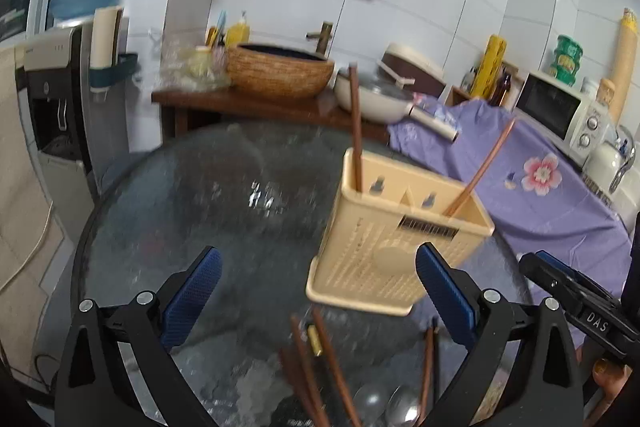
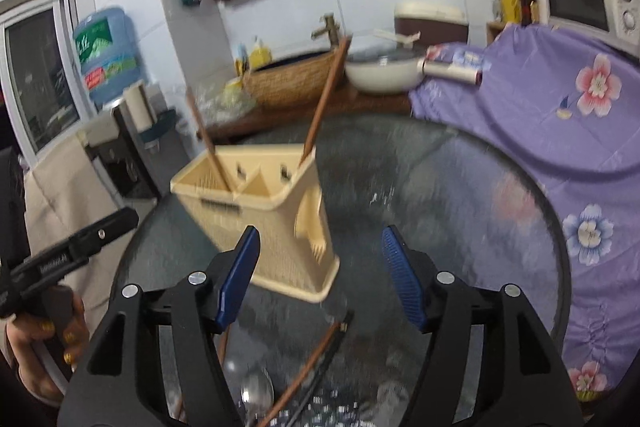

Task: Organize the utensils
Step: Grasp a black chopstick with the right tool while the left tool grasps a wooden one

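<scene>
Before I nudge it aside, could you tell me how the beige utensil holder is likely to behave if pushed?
The utensil holder looks like thin perforated plastic, so probably light. It stands on the glass table, where it may slide easily. It is tall, with two chopsticks leaning well above its rim, so a high push could tip it; low contact seems safer.

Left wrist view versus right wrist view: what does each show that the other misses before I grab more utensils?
Only the left wrist view shows the cluster of loose chopsticks with a small gold piece among them. Only the right wrist view shows the fork relief on the holder's side wall. Both show the beige utensil holder on the glass table with two chopsticks standing in it, a spoon lying near the camera, and open, empty grippers.
</scene>
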### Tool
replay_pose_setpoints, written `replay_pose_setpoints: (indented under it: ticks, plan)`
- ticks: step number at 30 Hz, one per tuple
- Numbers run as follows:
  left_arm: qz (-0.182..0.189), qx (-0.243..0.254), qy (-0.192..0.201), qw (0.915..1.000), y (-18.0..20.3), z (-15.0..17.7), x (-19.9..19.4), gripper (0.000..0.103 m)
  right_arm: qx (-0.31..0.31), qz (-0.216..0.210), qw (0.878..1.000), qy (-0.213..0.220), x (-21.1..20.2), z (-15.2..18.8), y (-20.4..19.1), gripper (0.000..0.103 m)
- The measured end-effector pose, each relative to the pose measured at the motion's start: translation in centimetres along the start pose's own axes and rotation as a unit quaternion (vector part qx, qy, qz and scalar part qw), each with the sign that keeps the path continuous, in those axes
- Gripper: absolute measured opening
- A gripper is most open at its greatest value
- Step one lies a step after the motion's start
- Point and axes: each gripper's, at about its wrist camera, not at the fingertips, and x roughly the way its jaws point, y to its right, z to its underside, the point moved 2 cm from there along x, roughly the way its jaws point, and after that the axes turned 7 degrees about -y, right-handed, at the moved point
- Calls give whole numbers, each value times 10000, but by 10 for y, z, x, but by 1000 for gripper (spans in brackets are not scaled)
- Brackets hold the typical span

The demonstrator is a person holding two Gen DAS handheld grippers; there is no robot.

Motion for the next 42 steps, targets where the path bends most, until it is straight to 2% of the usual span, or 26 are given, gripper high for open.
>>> replay_pose_setpoints:
  ticks: [3,8,17,26,29,33,38,42]
  plan:
    - [-105,110,-232,9996,-7,19,6,95,-53,-82,9991,-405,14,29,0,64]
    - [-311,336,-565,9974,-14,48,14,94,-286,68,9951,-945,34,67,-7,64]
    - [-381,459,-993,9933,-20,74,24,81,-299,118,9893,-1425,47,104,-7,61]
    - [-261,216,-1347,9903,-31,89,37,60,-144,89,9830,-1828,60,115,-3,42]
    - [-311,281,-1363,9898,-29,91,39,55,-262,256,9809,-1909,64,117,-7,36]
    - [-376,330,-1368,9893,-27,88,44,52,-308,370,9794,-1960,67,117,-10,34]
    - [-542,459,-1439,9870,-21,76,60,48,-552,691,9746,-2060,76,112,-18,26]
    - [-685,585,-1540,9840,-15,69,74,45,-575,783,9722,-2132,81,105,-15,22]
